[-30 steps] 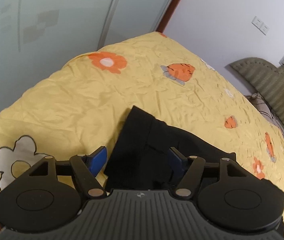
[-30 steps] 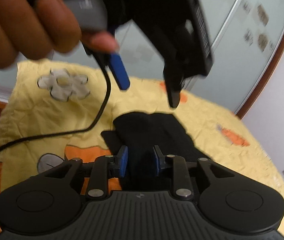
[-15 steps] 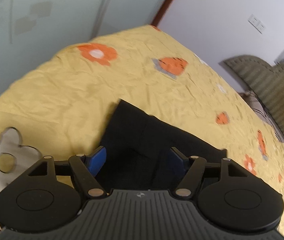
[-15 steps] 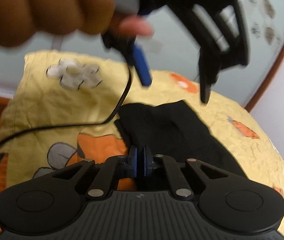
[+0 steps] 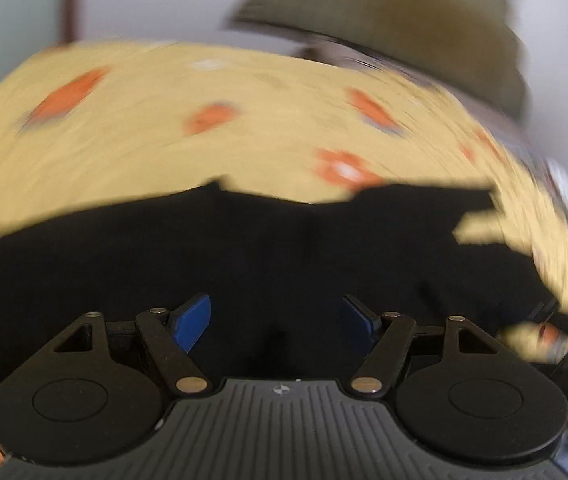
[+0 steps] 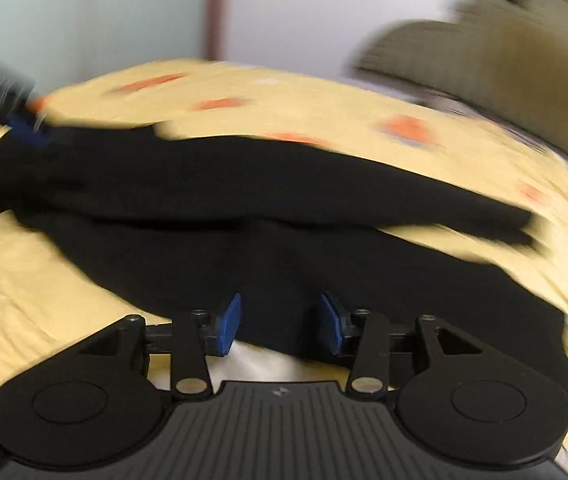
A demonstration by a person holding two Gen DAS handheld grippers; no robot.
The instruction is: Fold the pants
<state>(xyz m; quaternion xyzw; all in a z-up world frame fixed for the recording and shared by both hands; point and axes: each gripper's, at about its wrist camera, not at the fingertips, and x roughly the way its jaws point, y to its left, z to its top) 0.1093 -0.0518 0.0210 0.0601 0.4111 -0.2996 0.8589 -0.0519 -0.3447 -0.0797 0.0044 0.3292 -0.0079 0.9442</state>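
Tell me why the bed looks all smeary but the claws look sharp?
Left wrist view: the bedspread and pants are streaked by motion blur, while the left claw stays crisp because the camera rides on it. Right wrist view: same smear on the pants and headboard; the right claw is sharp. The fisheye lens bends the bed's edge.

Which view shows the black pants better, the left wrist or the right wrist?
The right wrist view. There the pants lie stretched across the yellow sheet, with both long edges and one end in sight, though blurred. The left wrist view shows the pants only as a dark band filling the lower frame.
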